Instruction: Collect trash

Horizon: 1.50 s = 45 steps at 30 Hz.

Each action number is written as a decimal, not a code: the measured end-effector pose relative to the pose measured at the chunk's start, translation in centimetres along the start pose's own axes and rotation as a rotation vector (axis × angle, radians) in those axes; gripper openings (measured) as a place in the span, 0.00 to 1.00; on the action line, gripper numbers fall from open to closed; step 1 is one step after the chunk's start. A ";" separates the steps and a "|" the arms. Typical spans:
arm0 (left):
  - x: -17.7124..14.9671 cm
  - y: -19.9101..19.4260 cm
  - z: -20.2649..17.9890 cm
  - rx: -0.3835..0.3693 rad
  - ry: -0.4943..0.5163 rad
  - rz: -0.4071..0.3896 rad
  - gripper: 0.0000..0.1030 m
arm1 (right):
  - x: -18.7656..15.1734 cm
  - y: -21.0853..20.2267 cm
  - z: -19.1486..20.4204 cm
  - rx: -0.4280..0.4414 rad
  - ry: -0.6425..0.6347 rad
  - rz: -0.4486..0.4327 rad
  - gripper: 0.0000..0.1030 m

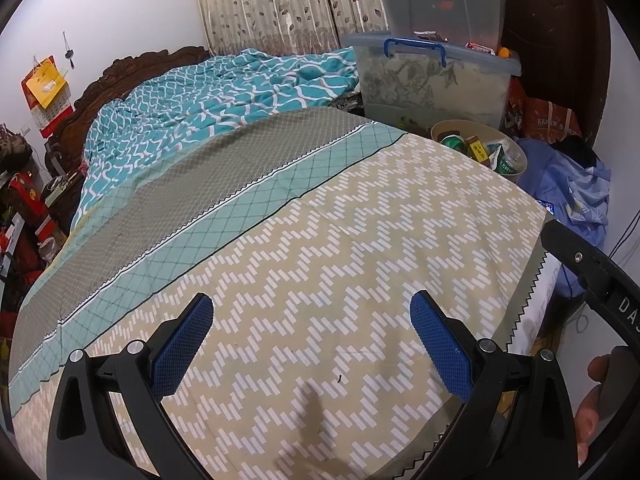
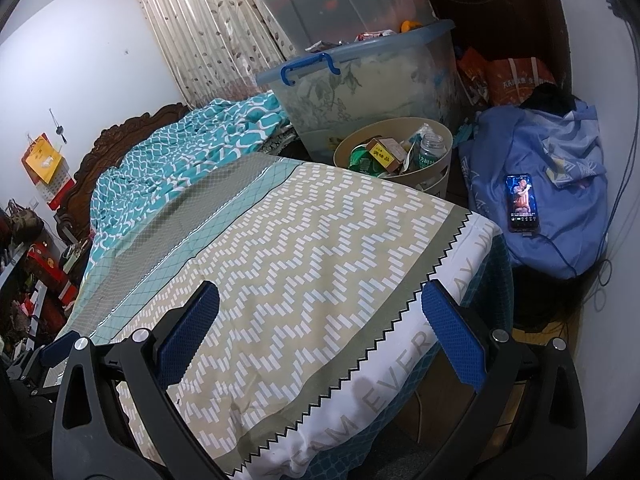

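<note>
Left tongs (image 1: 311, 322): blue-padded fingers spread wide, nothing between them, hovering over the beige zigzag-patterned bedsheet (image 1: 320, 264). No trash seen on the sheet itself.

Left of scene: crumpled teal-and-white lattice quilt (image 1: 208, 92) heaped against the carved dark wooden headboard (image 1: 132, 64).

Centre-right, past the far corner of the bed: clear plastic storage bin with blue handle (image 2: 360, 96), a second clear bin stacked on its lid; contents hazy through the walls, cannot identify them.

Just in front of it: round beige trash basket (image 2: 438, 176). The collected trash is in it: a yellow-and-brown carton (image 2: 386, 154), a crumpled green wrapper (image 2: 362, 162), a clear jar with green label (image 2: 432, 152); other scraps too jumbled to name.

Right: blue cloth bundle (image 2: 560, 160) with a lit smartphone (image 2: 522, 202) lying on it, cable attached.

Right tongs (image 2: 320, 326): blue pads spread wide, empty, over the bed's foot edge.
</note>
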State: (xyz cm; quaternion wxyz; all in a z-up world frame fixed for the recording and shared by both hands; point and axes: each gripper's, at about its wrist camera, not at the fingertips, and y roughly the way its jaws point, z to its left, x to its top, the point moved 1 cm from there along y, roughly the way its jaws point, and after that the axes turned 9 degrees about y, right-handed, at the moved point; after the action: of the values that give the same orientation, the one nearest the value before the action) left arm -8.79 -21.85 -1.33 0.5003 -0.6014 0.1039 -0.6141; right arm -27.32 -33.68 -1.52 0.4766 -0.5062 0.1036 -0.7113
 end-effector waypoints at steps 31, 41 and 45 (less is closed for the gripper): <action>-0.2 0.0 0.1 -0.005 0.001 0.004 0.92 | -0.3 0.3 0.2 0.003 -0.002 0.007 0.97; -0.3 0.0 0.2 -0.006 0.001 0.004 0.92 | -0.3 0.2 0.2 0.002 -0.001 0.007 0.97; -0.4 0.0 0.2 -0.007 0.000 0.005 0.92 | -0.3 0.2 0.2 0.002 0.000 0.007 0.97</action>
State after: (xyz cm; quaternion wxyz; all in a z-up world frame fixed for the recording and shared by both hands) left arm -8.71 -21.49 -1.49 0.4999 -0.6027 0.1075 -0.6126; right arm -27.00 -33.49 -1.78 0.4798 -0.5053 0.1047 -0.7096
